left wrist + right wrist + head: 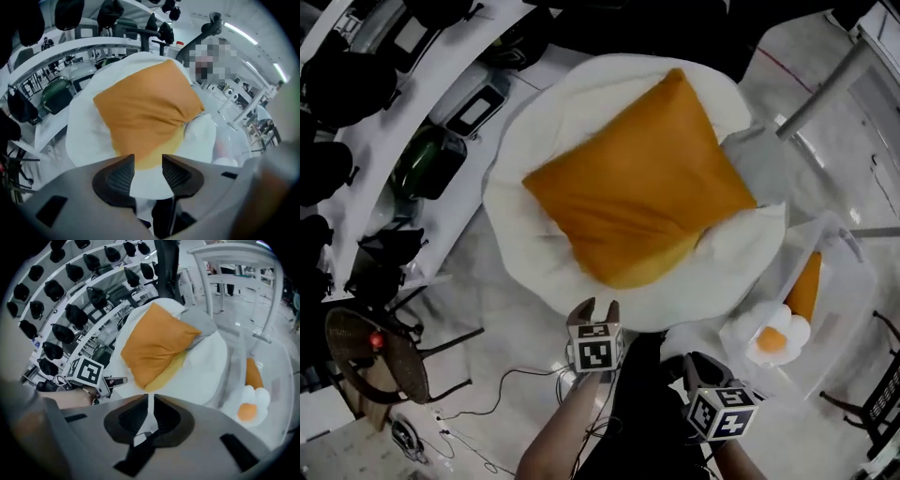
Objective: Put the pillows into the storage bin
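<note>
Lying beyond left fingers (123,176) — orange pillow (145,112)

Bright, flat indoor light; ceiling strip lights (243,33) glare above and to the right of the left gripper (148,161). The white pillow (534,253) is nearly washed out. Both gripper views bend toward dark, rounded edges, and their close foreground is blurred.

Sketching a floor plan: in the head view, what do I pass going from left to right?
dark green bag → orange pillow → small egg pillow
</note>
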`<move>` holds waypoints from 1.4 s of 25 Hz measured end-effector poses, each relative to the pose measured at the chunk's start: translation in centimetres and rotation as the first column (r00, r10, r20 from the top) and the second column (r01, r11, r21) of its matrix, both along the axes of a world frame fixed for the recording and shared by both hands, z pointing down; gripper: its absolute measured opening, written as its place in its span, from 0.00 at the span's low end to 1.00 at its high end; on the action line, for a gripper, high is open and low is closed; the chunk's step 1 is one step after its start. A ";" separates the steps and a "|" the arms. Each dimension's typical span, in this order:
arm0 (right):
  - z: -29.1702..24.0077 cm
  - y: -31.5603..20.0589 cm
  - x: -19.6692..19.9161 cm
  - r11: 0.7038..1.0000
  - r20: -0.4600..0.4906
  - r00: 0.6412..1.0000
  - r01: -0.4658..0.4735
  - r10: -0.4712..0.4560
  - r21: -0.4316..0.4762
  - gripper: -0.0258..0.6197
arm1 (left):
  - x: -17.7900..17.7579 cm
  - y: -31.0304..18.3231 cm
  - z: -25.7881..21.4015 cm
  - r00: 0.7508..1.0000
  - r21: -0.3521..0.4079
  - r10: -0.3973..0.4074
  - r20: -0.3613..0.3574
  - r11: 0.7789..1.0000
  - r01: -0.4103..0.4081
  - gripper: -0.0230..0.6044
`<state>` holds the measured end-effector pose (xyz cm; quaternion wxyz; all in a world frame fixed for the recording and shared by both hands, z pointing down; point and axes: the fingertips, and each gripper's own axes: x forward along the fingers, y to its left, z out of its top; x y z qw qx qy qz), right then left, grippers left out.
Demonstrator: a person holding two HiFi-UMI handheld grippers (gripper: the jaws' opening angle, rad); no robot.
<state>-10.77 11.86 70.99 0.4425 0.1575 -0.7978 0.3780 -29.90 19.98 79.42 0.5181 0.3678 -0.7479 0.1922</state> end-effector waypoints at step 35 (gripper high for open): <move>11.9 -1.9 -7.7 0.983 0.032 0.982 0.183 -0.184 0.030 0.08 | -5.2 2.7 15.4 1.000 -0.149 -0.010 0.019 0.989 0.012 0.17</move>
